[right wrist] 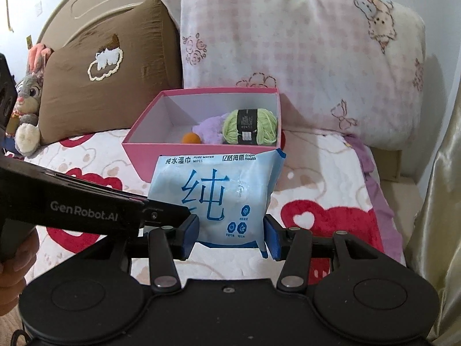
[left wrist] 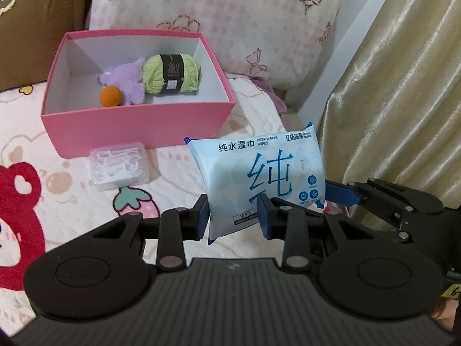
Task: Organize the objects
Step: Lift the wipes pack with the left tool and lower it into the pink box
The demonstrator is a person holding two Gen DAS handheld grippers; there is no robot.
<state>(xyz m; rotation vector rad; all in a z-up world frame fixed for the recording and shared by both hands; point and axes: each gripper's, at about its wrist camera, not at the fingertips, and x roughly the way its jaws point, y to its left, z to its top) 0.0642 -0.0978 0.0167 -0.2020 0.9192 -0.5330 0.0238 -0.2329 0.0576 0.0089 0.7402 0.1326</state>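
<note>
Currently a blue pack of wet wipes (left wrist: pixel 259 178) stands upright between both claws, lifted above the bed (left wrist: pixel 72 201) just in front of a pink box (left wrist: pixel 138 127). The left claw (left wrist: pixel 233 219) pinches the pack's lower left part; the right claw (right wrist: pixel 232 238) grips its bottom edge, pads pressed to either side. Both appear closed on the pack, which suggests a handover or a shared carry. The likely step is moving the wipes into the box, which already holds a green yarn ball (left wrist: pixel 170 72), a purple plush toy (left wrist: pixel 126 83) and an orange ball (left wrist: pixel 110 95). Next, one claw would probably need to release, then the pack goes up over the front wall.

Only the left wrist view shows a clear plastic case (left wrist: pixel 119 165) lying on the bed beside the box, not yet put away. Only the right wrist view shows a brown pillow (right wrist: pixel 100 66) and a plush rabbit (right wrist: pixel 28 101).
</note>
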